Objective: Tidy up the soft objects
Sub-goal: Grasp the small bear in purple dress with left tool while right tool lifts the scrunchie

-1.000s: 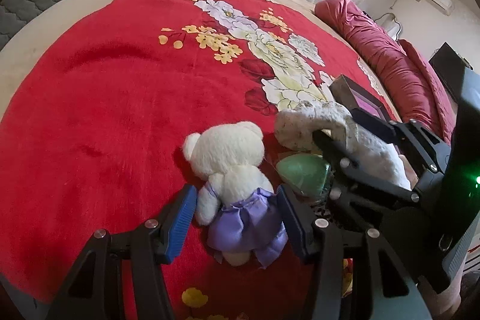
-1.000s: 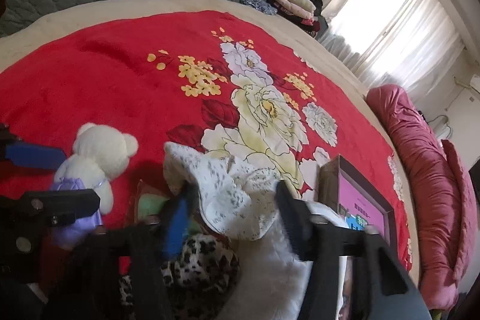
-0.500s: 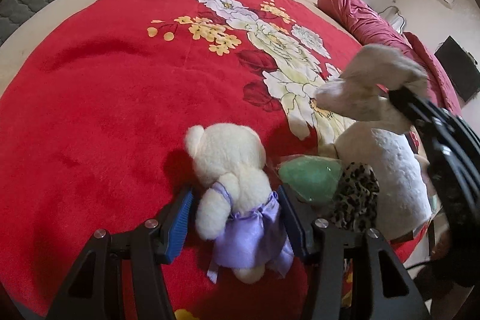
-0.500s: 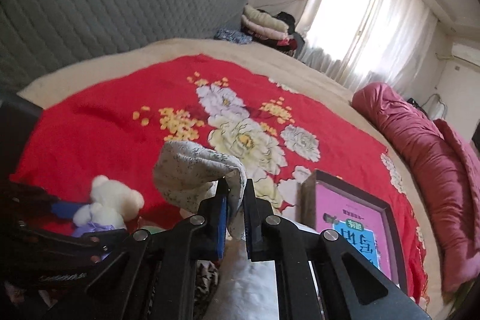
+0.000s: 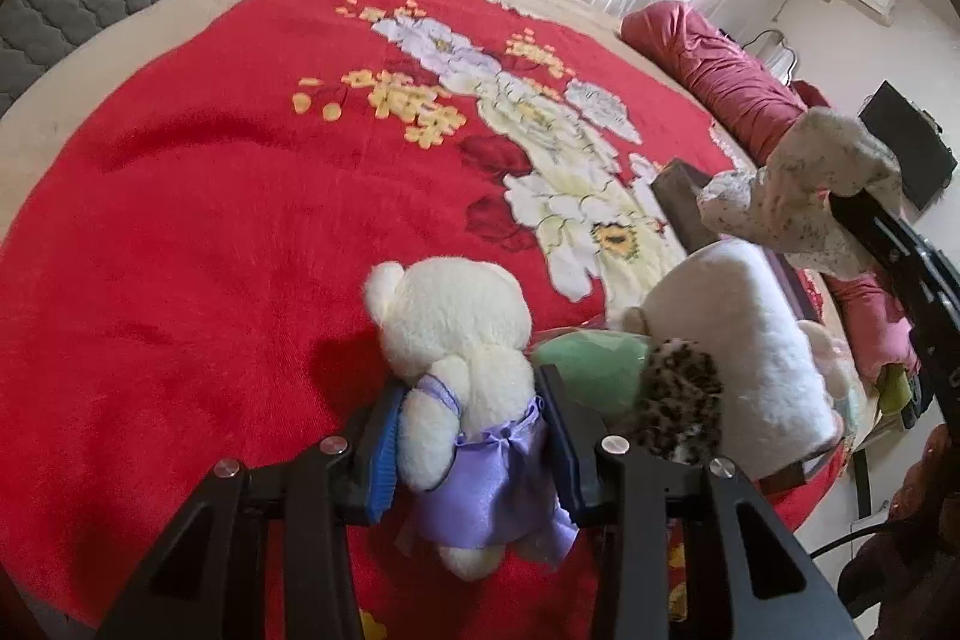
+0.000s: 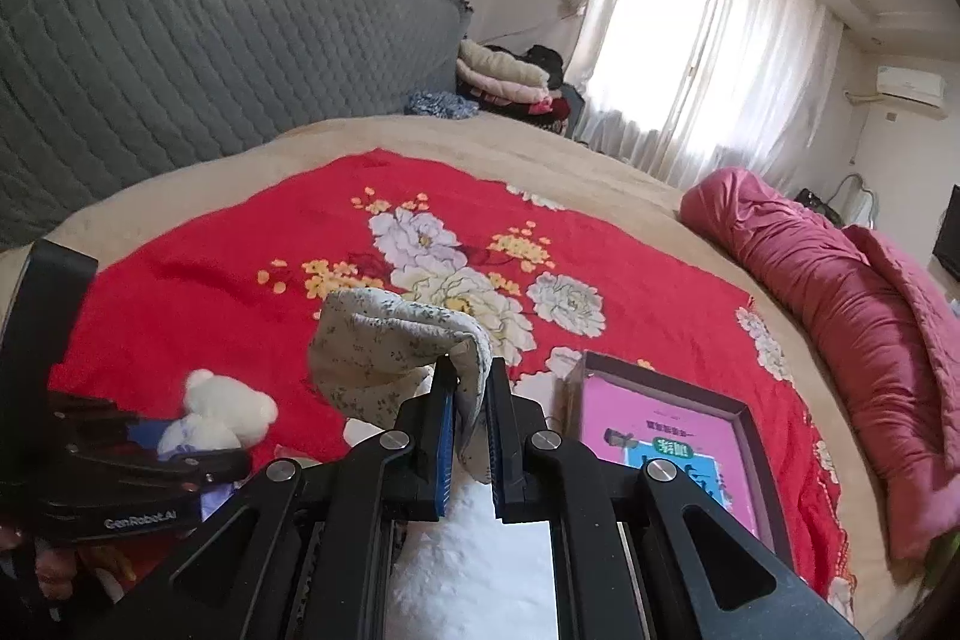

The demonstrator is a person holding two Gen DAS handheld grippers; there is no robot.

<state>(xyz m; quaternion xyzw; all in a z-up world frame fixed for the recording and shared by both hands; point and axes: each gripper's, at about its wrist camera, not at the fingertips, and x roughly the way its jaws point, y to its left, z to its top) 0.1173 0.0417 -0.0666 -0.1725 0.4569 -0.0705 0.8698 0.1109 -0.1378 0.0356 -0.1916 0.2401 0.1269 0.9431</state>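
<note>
A white teddy bear in a purple dress (image 5: 474,388) lies on the red flowered blanket (image 5: 198,232). My left gripper (image 5: 471,442) is shut on its body. The bear also shows in the right wrist view (image 6: 225,409). My right gripper (image 6: 471,418) is shut on a speckled cream cloth (image 6: 390,346) and holds it up above the bed; the cloth also shows in the left wrist view (image 5: 798,196). A white fluffy roll (image 5: 738,340), a green soft item (image 5: 591,364) and a leopard-print item (image 5: 681,400) lie beside the bear.
A framed pink picture book (image 6: 678,454) lies on the blanket at right. A rolled pink quilt (image 6: 852,298) lines the bed's right edge. A grey quilted headboard (image 6: 180,40) stands at left. Folded clothes (image 6: 510,76) are stacked at the back.
My right gripper closed on the speckled cloth and lifted it up off the pile. My left gripper closed in on the teddy bear's body.
</note>
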